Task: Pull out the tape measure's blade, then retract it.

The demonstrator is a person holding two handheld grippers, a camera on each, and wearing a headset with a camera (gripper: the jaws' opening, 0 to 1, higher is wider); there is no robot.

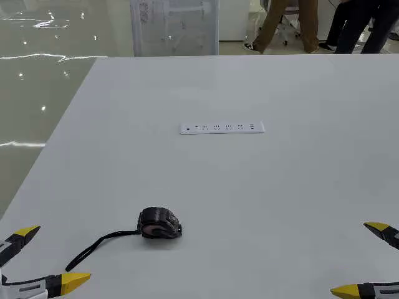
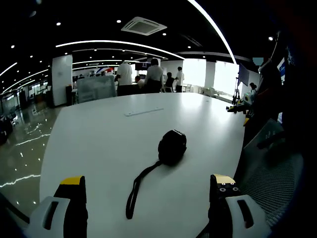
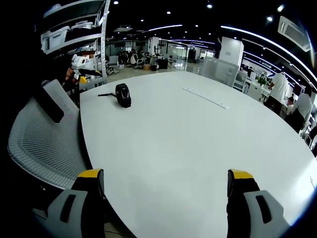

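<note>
**Tape measure untouched on the white table, both grippers wide open**

At the near edge of the table (image 1: 262, 187), which is smooth, matte white and rounded at its corner, both grippers hang with their jaws spread wide and nothing between them. The left gripper (image 1: 51, 256) sits at the near left, the right gripper (image 1: 361, 258) at the near right. Each has pale grey jaws capped with yellow tips. Neither touches the table or any object.

Just beyond the left gripper lies the tape measure (image 1: 159, 224), a compact, rounded case in dark ribbed rubbery plastic, resting on the tabletop with its blade in. A thin black wrist strap (image 1: 100, 244) trails from it in a loose loop, back toward the left gripper. In the left gripper view the case (image 2: 172, 146) lies ahead, between the open jaws' lines and well apart from them.

Farther along, mid-table, lies a long, flat white power strip (image 1: 222, 128). Past the far edge, people's legs (image 1: 293, 25) stand on a glossy floor.
</note>
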